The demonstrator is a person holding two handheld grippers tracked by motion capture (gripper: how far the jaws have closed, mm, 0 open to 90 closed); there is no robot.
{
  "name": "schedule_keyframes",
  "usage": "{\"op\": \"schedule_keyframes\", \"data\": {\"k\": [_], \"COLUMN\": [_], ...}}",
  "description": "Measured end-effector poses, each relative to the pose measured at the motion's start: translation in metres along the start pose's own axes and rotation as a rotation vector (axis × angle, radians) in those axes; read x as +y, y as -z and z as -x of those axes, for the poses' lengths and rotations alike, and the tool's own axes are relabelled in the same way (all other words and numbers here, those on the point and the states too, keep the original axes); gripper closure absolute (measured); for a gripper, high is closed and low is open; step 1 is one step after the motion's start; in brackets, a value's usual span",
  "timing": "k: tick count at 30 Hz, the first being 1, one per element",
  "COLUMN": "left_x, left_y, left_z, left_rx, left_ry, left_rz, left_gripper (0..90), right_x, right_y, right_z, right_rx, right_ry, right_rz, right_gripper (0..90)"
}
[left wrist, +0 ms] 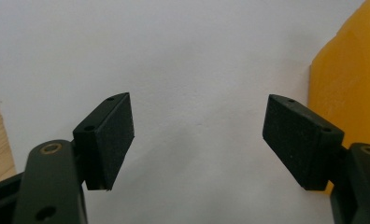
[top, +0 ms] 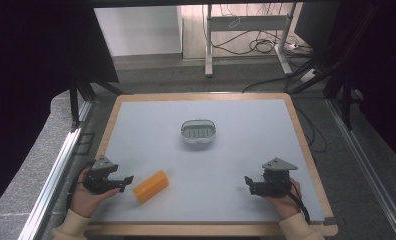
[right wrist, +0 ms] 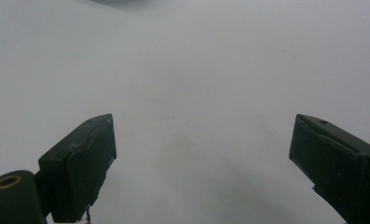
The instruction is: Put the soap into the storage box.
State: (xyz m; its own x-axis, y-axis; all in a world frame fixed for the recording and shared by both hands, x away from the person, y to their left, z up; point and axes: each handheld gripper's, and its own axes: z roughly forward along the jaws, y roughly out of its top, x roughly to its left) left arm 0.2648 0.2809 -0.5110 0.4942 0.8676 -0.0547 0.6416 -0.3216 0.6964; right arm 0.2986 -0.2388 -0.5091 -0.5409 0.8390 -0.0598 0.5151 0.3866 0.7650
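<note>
The orange block [top: 151,186] lies on the bench [top: 236,150] near its front left, just beside my left gripper [top: 127,179], whose fingers [left wrist: 108,140] stand wide with nothing between them. I judge this the approach to a grasp: next I need to shift until the block sits between them. My right gripper [top: 247,181] rests well apart, fingers wide and empty. A small oval tray [top: 198,131] waits mid-bench.
</note>
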Motion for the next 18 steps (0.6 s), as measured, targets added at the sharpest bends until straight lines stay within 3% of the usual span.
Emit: {"op": "schedule_keyframes", "data": {"k": [7,11,18], "left_x": [0.003,0.005,0.008], "left_y": [0.007,0.012,0.016], "left_z": [-0.003,-0.003,0.001], "left_rx": [-0.012,-0.029,-0.055], "left_ry": [-0.002,0.003,-0.004], "left_rz": [0.005,0.015,0.015], "left_gripper": [24.8,24.9,24.9], "right_x": [-0.003,0.000,-0.001], "right_y": [0.002,0.005,0.008], "right_z": [0.003,-0.004,-0.003], "right_rx": [0.027,0.023,0.021], "right_ry": [-0.035,-0.011,-0.019], "right_rz": [-0.009,-0.001,0.006], "right_gripper": [10.0,10.1,10.7]}}
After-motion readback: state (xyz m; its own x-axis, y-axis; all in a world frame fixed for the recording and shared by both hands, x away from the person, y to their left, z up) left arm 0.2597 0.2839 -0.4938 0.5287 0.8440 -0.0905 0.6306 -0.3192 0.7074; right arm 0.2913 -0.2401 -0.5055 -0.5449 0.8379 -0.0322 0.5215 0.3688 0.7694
